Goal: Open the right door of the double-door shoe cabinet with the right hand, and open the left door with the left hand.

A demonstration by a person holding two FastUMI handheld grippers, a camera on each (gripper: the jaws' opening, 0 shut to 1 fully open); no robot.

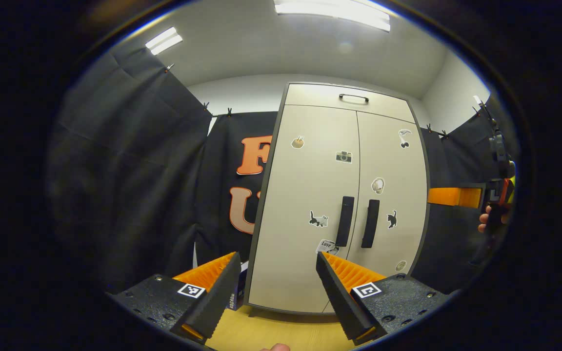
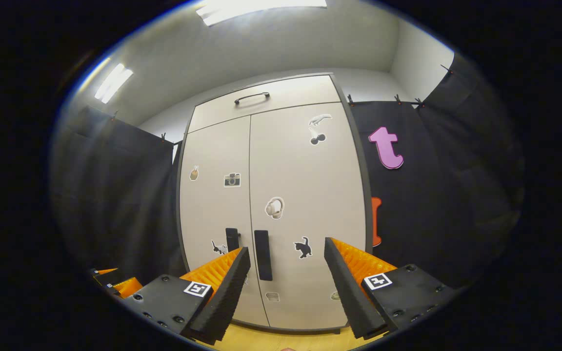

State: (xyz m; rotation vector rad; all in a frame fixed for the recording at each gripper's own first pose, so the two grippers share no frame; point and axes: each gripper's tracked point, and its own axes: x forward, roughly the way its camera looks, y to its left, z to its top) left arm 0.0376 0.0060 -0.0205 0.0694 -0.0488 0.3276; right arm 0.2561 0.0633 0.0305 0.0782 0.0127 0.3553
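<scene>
Facing the closed shoe cabinet (image 1: 339, 195), left gripper (image 1: 276, 292) and right gripper (image 2: 288, 292) gape apart, touching nothing.

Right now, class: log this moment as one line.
phase: approach | both cabinet doors shut | left gripper open, empty | right gripper open, empty

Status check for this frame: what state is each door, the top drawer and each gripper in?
Left door: shut, handle untouched.
Right door: shut, handle untouched.
Top drawer: shut.
Left gripper: open, short of the cabinet, holding nothing.
Right gripper: open, short of the cabinet, right door handle between its fingers in view, not gripped.
</scene>
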